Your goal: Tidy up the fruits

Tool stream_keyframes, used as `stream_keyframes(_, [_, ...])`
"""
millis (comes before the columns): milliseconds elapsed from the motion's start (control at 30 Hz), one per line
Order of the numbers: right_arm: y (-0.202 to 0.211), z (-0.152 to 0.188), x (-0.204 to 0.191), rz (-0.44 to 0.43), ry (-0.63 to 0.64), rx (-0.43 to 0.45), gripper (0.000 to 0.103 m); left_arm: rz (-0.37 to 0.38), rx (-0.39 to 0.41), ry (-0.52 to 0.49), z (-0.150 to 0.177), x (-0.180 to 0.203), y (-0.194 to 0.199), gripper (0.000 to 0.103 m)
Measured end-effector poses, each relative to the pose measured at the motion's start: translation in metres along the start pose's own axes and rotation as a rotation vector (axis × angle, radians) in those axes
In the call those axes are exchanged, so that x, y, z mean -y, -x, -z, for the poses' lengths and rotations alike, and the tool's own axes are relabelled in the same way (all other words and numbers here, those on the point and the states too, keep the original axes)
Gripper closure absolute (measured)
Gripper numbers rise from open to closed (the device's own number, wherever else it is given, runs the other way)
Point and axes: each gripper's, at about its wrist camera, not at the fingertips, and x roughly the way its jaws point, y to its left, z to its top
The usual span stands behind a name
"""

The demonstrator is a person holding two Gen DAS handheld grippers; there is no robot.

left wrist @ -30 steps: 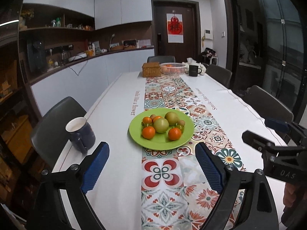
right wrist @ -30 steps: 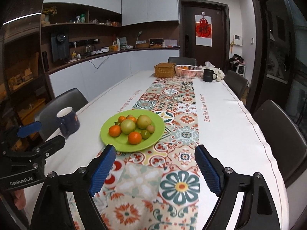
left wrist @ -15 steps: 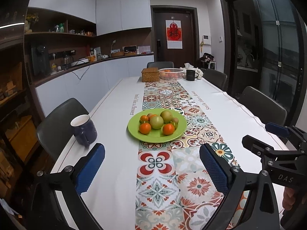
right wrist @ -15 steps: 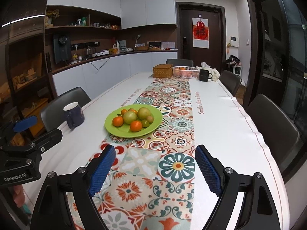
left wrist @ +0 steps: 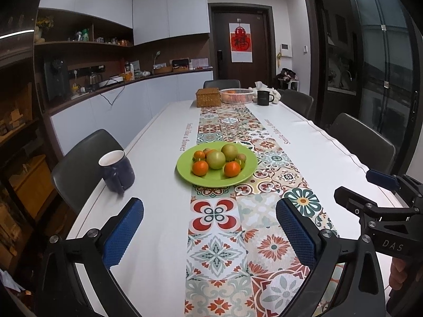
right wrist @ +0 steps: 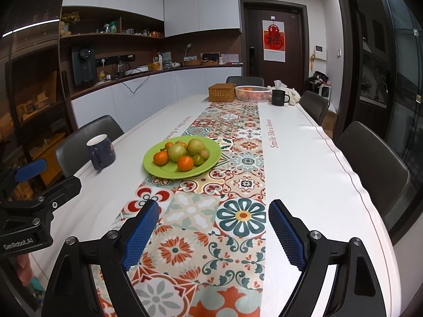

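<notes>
A green plate (left wrist: pixel 185 170) on the patterned table runner holds several fruits: oranges (left wrist: pixel 200 167), two large green-yellow fruits (left wrist: pixel 216 159) and smaller ones. The plate also shows in the right wrist view (right wrist: pixel 156 167). My left gripper (left wrist: pixel 210 233) is open and empty, above the near end of the table, well short of the plate. My right gripper (right wrist: pixel 213 233) is open and empty, to its right. A white wire basket (left wrist: pixel 236 96) with orange fruit stands at the far end.
A dark blue mug (left wrist: pixel 116 170) stands left of the plate near the table edge. A wicker box (left wrist: pixel 208 97) and a black mug (left wrist: pixel 264 98) stand at the far end. Dark chairs (left wrist: pixel 84 155) line both sides of the table.
Both grippers have pulled back and risen from the plate, so it looks farther away and more of the room shows. Both stay open and empty. The fruit has not moved.
</notes>
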Motion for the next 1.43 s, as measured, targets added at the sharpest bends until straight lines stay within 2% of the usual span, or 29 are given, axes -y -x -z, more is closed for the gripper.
stream_keyframes(1433, [-0.0075, 0.0081, -0.0039, 0.003, 0.007, -0.023, 0.018, -0.023, -0.028, 0.015, 0.0082, -0.0019, -0.0056, 0.000])
